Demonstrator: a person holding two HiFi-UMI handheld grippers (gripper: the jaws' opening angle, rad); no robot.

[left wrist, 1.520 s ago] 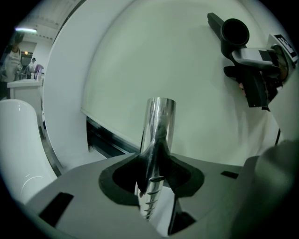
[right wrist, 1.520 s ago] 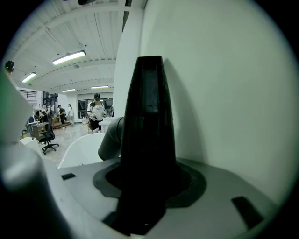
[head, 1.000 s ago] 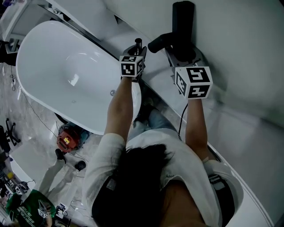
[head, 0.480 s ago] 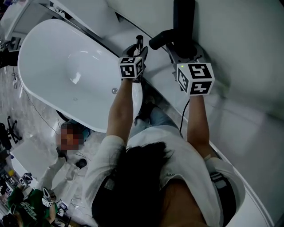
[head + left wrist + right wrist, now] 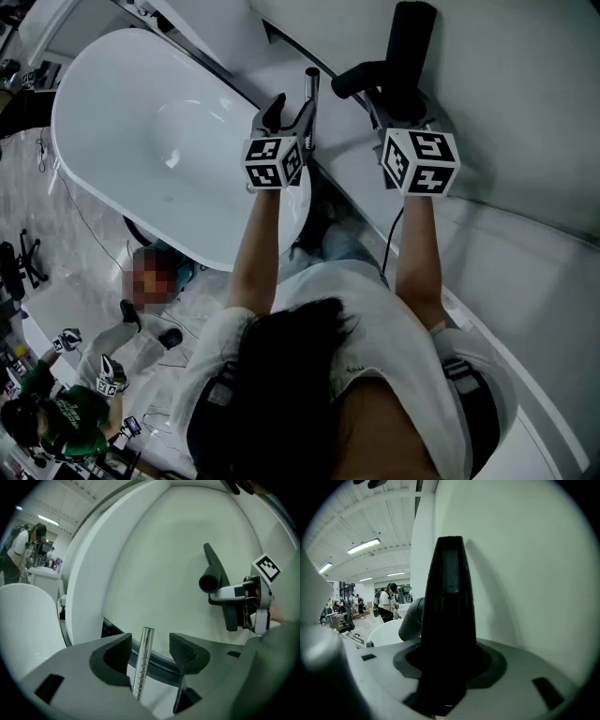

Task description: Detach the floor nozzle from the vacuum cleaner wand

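The black floor nozzle (image 5: 409, 45) stands upright with my right gripper (image 5: 403, 111) shut on its lower part; it fills the right gripper view as a dark nozzle (image 5: 449, 602) between the jaws of that gripper (image 5: 449, 662). Its grey neck (image 5: 361, 79) points left with the round end bare. The silver wand (image 5: 310, 90) stands apart from the neck, between the jaws of my left gripper (image 5: 292, 109). These jaws have just been opening. In the left gripper view the wand (image 5: 143, 660) has a gap to each pad of the left gripper (image 5: 150, 644), and the nozzle (image 5: 219, 587) is at the right.
A white bathtub (image 5: 141, 178) lies below and left of the left gripper. A large white curved surface (image 5: 525, 103) rises behind the nozzle, with a dark rim (image 5: 159, 660) at its foot. People (image 5: 56, 412) are on the floor at lower left.
The left gripper has risen and shifted up the picture, and its jaws have spread from around the wand. More of the wand's top now shows. The right gripper keeps its hold.
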